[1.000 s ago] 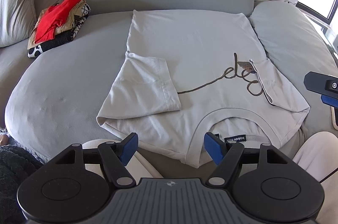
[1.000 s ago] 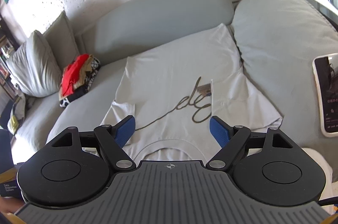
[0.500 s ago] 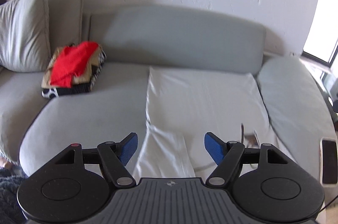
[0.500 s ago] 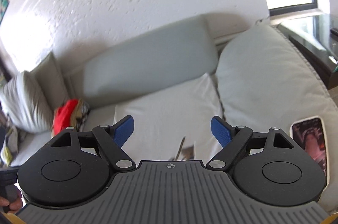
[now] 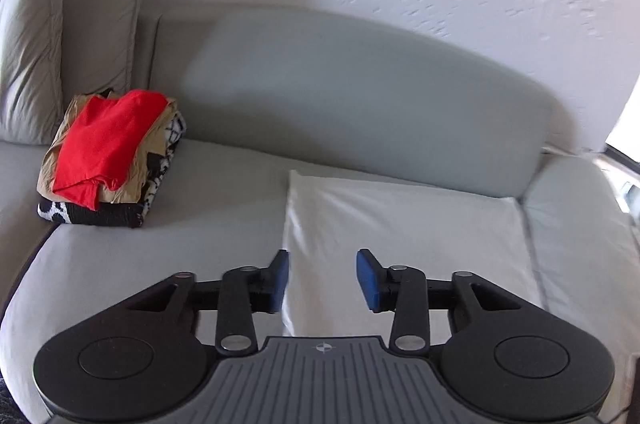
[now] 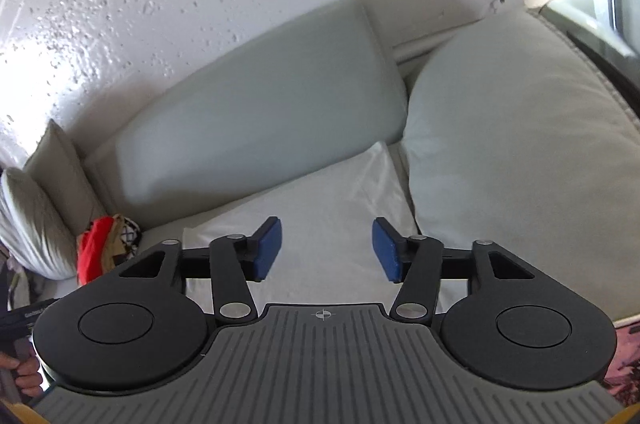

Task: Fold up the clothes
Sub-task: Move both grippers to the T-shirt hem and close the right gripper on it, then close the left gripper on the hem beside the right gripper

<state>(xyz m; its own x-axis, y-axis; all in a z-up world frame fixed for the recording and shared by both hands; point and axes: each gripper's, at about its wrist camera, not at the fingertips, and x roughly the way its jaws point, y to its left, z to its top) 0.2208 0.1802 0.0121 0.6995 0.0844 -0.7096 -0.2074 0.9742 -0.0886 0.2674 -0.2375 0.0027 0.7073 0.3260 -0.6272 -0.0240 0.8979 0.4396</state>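
Grey pillows point(image 5: 30, 52) stood at far left against the sofa point(image 5: 360, 92) back. Beside them lay a folded stack of clothes point(image 5: 112, 160), red garment on top, on the seat. Right of centre, a pale t-shirt point(image 5: 404, 220) lay spread flat on the seat cushion, its far edge against the backrest. Left gripper point(image 5: 323, 278): jaws parted, nothing between them, above the shirt's left edge. Right gripper point(image 6: 327, 250): likewise released and empty, over the shirt. A large cushion point(image 6: 516, 152) sat at far right.
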